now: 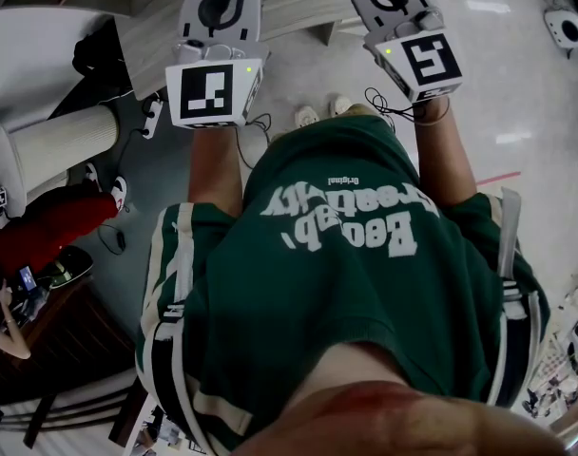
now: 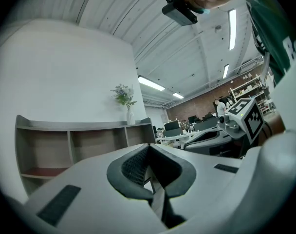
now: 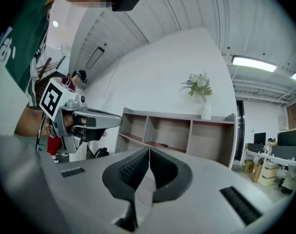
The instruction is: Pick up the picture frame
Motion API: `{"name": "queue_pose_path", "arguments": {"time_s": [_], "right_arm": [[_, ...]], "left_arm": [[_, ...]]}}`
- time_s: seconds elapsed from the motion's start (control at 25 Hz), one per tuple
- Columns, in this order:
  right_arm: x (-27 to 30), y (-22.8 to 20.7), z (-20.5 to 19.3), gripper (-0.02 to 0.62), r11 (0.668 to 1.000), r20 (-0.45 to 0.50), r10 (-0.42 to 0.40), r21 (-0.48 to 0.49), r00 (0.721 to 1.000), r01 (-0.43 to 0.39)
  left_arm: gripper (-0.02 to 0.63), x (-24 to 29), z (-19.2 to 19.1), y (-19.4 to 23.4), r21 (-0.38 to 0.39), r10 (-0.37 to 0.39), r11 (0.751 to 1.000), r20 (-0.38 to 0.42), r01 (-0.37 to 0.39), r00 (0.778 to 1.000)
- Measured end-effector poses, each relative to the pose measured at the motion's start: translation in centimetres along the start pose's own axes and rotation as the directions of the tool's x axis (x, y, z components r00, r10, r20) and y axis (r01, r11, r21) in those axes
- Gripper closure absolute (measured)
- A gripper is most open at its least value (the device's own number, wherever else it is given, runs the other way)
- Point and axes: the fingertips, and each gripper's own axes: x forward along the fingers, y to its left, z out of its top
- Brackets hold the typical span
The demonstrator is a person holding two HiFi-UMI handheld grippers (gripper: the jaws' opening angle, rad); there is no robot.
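The grey left gripper [image 2: 149,152], with its dark ribbed pads, had its jaws pressed together and nothing lay between them; the grey right gripper [image 3: 149,156] was the same, its pads meeting along one seam with nothing held. In the head view both were held out side by side in front of the person's dark green printed shirt [image 1: 365,283], above a pale glossy floor [image 1: 517,84], and each pointed roughly level.

Ahead of both stood a long, low open shelf unit of brownish wood [image 3: 187,130], divided into compartments, against a plain white wall [image 3: 167,77]; a slim white vase of pale flowers [image 3: 205,110] stood upright on its top, near the right end as the right gripper view showed it. The picture frame could not be made out in any view; a small dark thing [image 3: 162,145] lay in a middle compartment, too small to tell what it was.

By my reading the task was at its very start: the approach, with no reach begun and nothing touched. The next move called first for finding the frame, most likely on or about the shelf unit; then one gripper would need to spread its jaws and line them across a thin edge of the frame before closing.
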Motion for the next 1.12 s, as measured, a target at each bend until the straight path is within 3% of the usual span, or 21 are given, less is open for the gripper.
{"name": "queue_pose_path", "arguments": {"time_s": [0.64,0.88,1.12], "right_arm": [[1.7,3.5,-0.4,0.561,1.0,-0.019,-0.03,-0.01,0.999,0.03],[2.6,-0.7,-2.1,0.561,1.0,-0.03,-0.02,0.011,0.999,0.021],[8.2,-6.9,-4.7,0.561,0.999,-0.039,0.05,0.004,0.998,-0.05]], "left_arm": [[0.586,-2.5,-1.3,3.2,-0.034,-0.008,0.999,0.005,0.008,1.0],[0.586,2.0,-2.0,2.5,-0.036,-0.006,0.999,-0.008,0.006,1.0],[0.588,9.1,-3.9,5.1,-0.027,0.052,0.998,-0.036,-0.053,0.998]]}}
